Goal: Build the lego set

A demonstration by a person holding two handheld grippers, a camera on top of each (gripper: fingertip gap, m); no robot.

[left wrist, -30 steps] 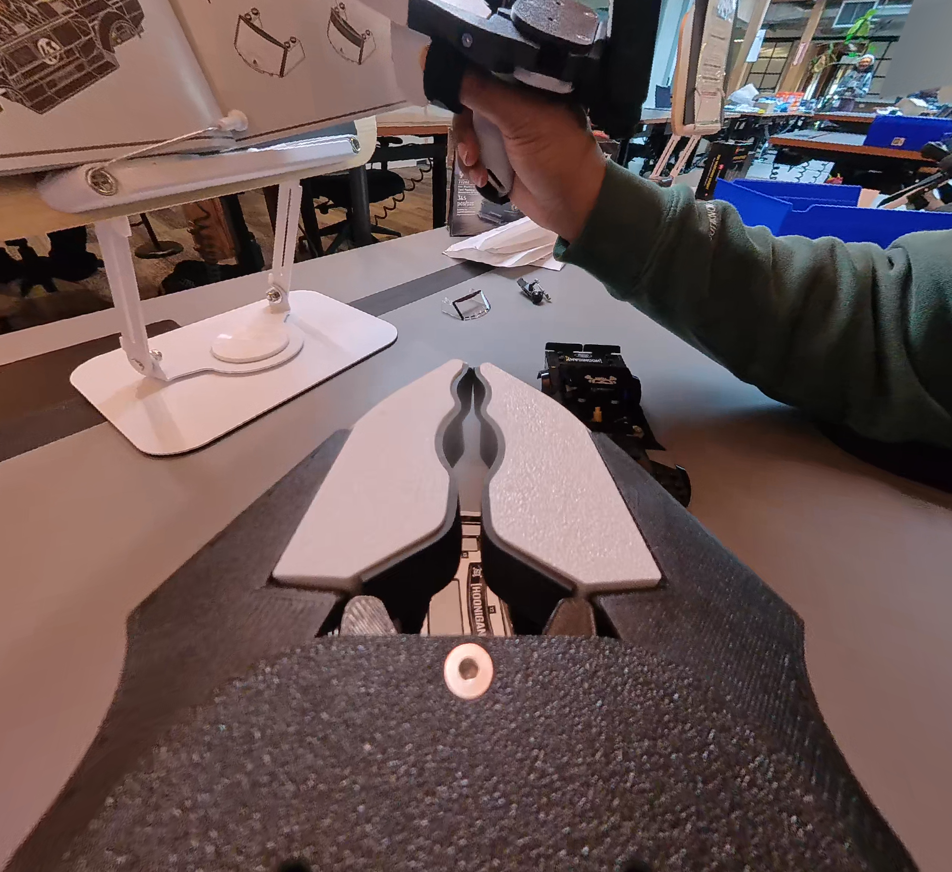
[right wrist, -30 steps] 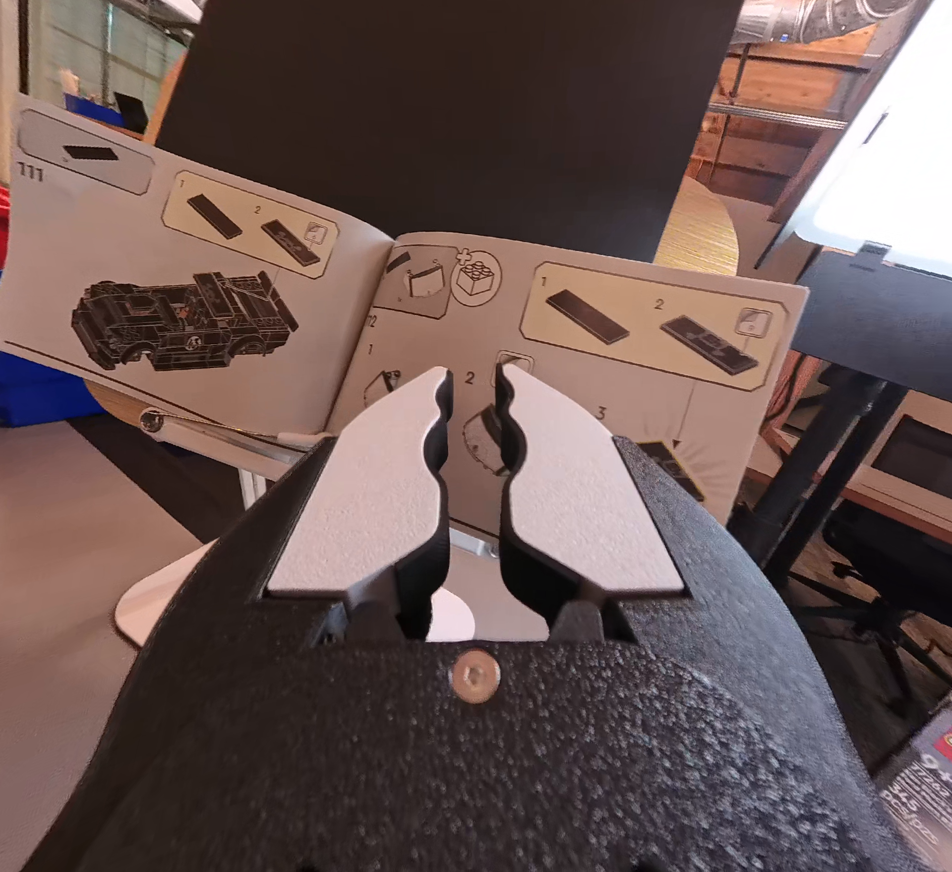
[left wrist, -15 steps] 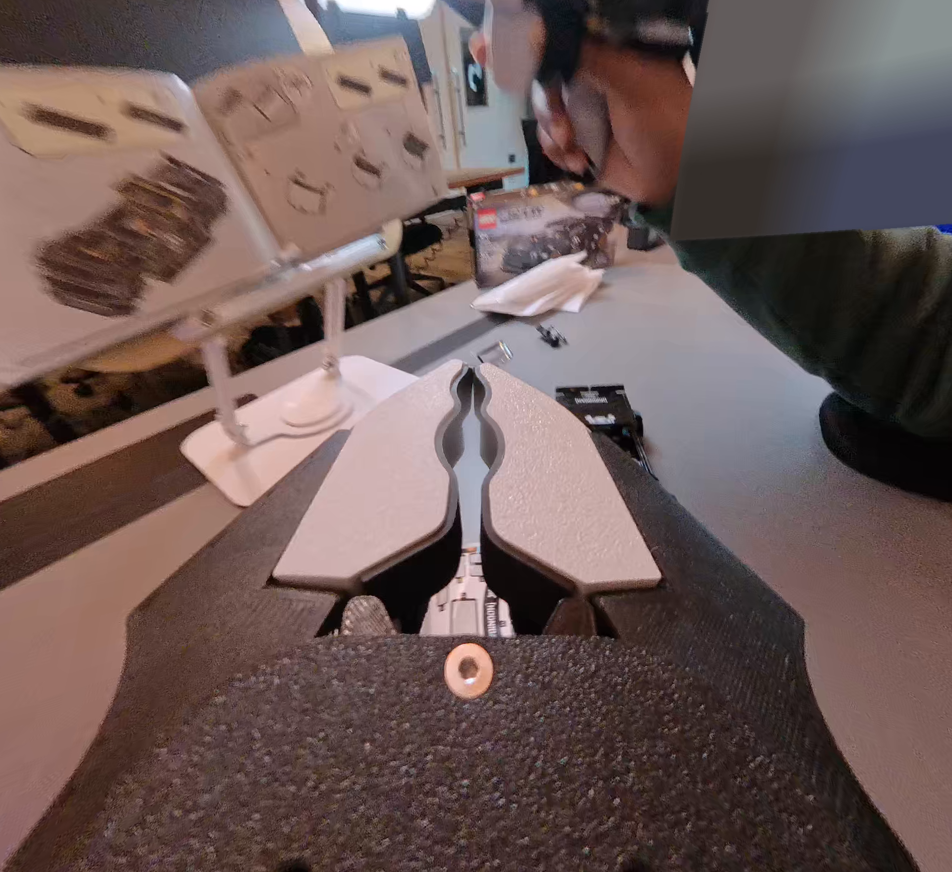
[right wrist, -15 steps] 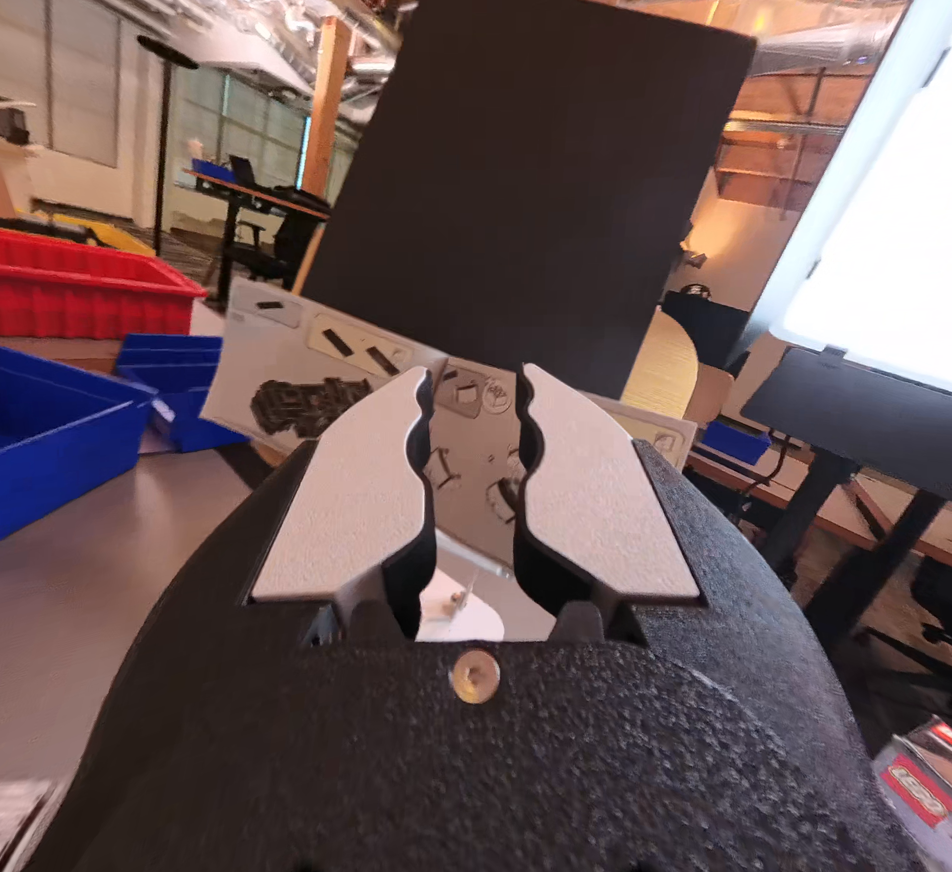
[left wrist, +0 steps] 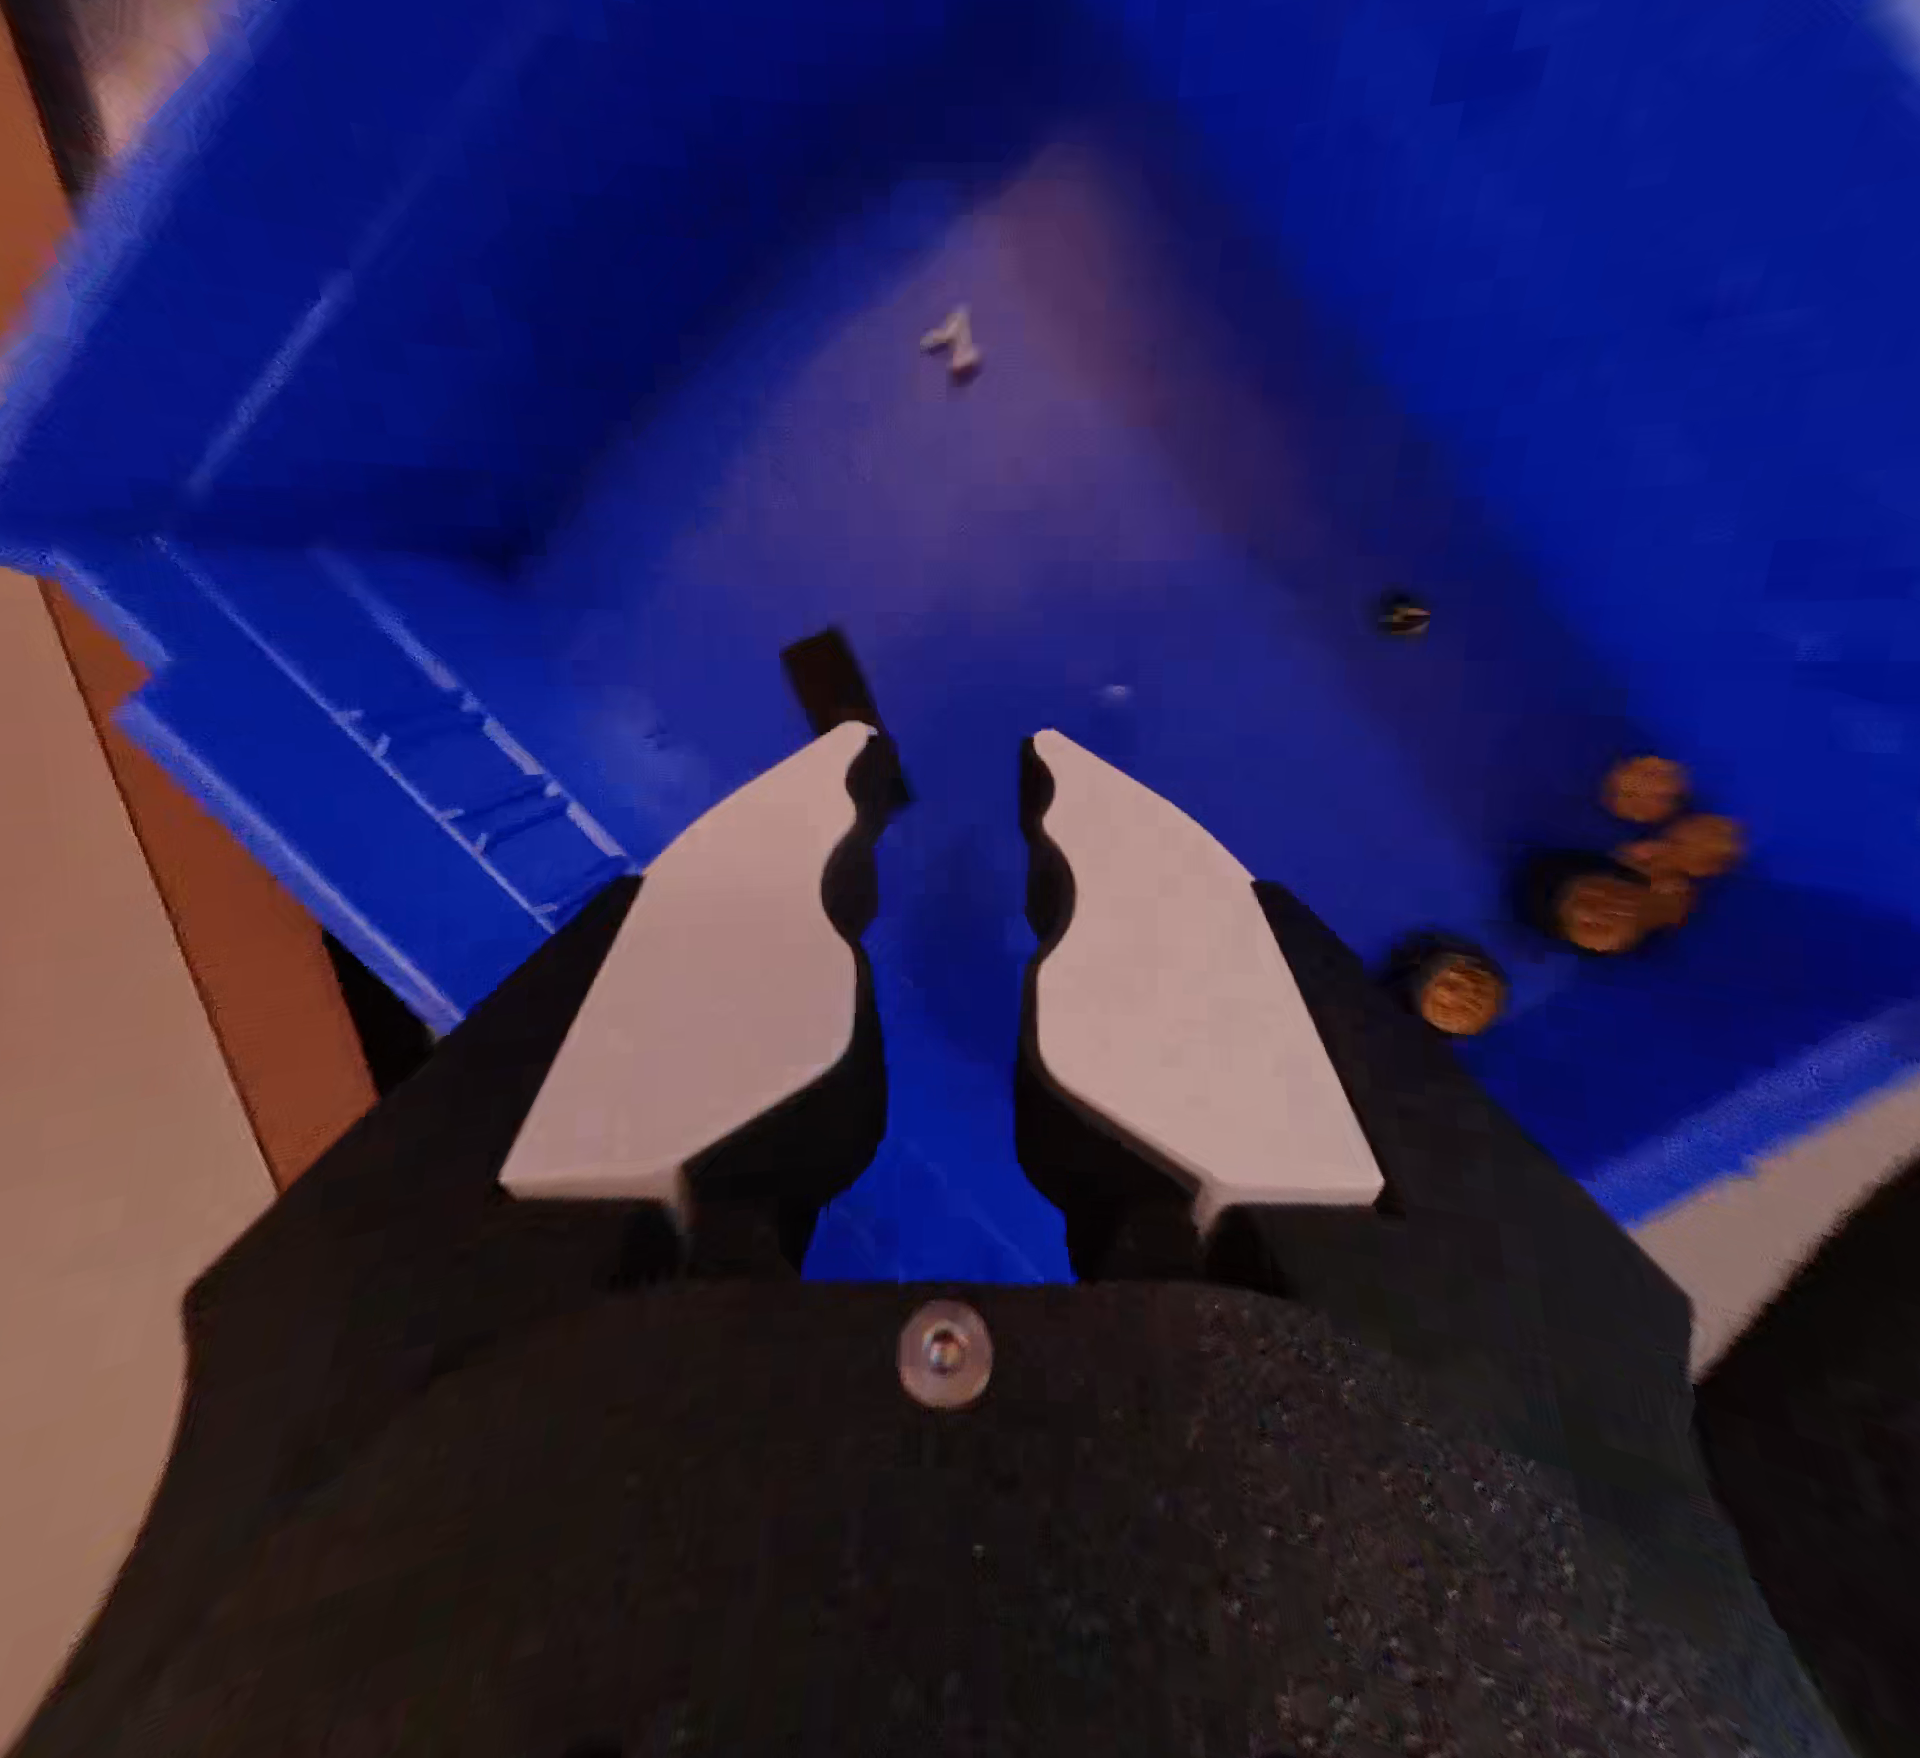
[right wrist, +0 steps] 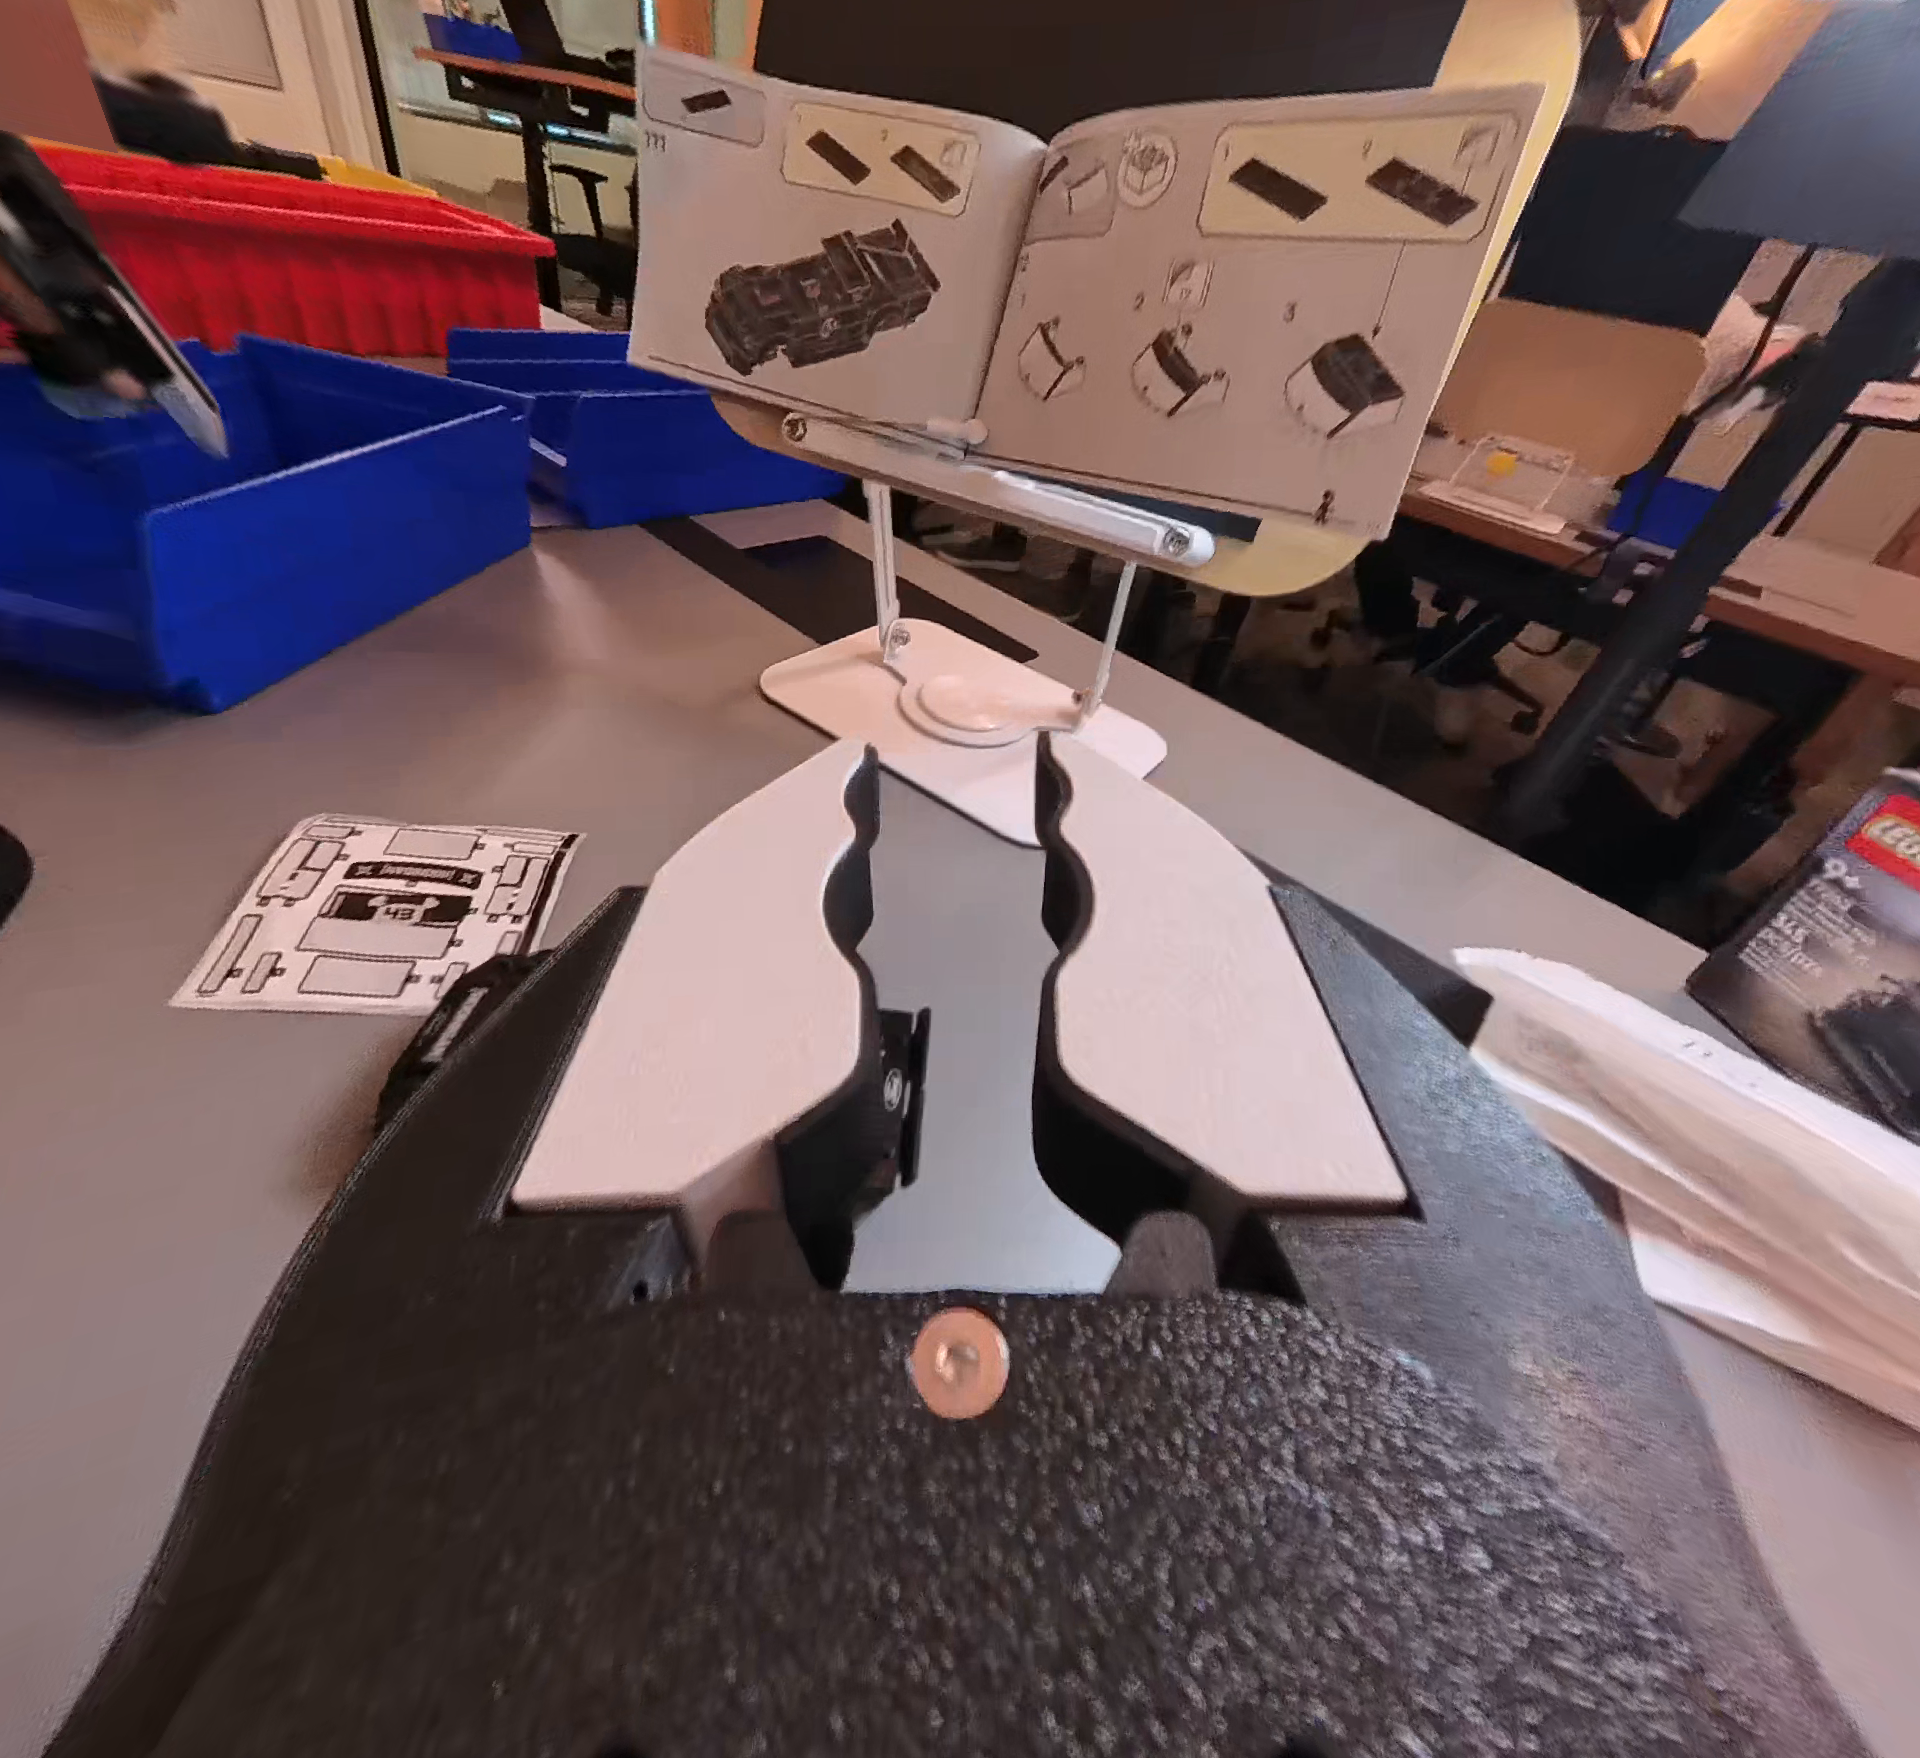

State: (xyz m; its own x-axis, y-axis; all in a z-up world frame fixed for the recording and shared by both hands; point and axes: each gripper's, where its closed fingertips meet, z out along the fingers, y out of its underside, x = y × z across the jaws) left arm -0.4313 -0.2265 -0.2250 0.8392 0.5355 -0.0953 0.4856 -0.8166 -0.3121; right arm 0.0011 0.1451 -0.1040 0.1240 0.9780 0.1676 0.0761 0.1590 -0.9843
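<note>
My left gripper [left wrist: 951,752] is open and empty, pointing down into a blue bin [left wrist: 416,337]. On the bin floor a flat black plate [left wrist: 831,690] lies just past my left fingertip. A small white piece [left wrist: 956,347], a small dark piece [left wrist: 1403,615] and several tan round pieces [left wrist: 1652,856] also lie there. My right gripper [right wrist: 956,763] is open and empty above the grey table. The black lego car [right wrist: 894,1106] shows partly under its left finger. The open instruction booklet [right wrist: 1039,254] stands on a white stand [right wrist: 966,700] ahead.
A sticker sheet [right wrist: 384,908] lies on the table at left. Blue bins [right wrist: 312,524] and a red bin [right wrist: 281,254] stand at far left, with the left gripper [right wrist: 94,306] over one. A white paper bag [right wrist: 1683,1137] and the set's box [right wrist: 1849,960] lie at right. Across from one pair of fingers to the other is roughly 60 cm. Between my left fingertips and the flat black plate [left wrist: 831,690] there is roughly 7 cm. The right gripper is farther from the small white piece [left wrist: 956,347], some 60 cm, than the left, some 10 cm.
My left gripper swung from the table to over the blue bin and opened. My right gripper pulled back from the booklet, lowered over the car and opened wider.
</note>
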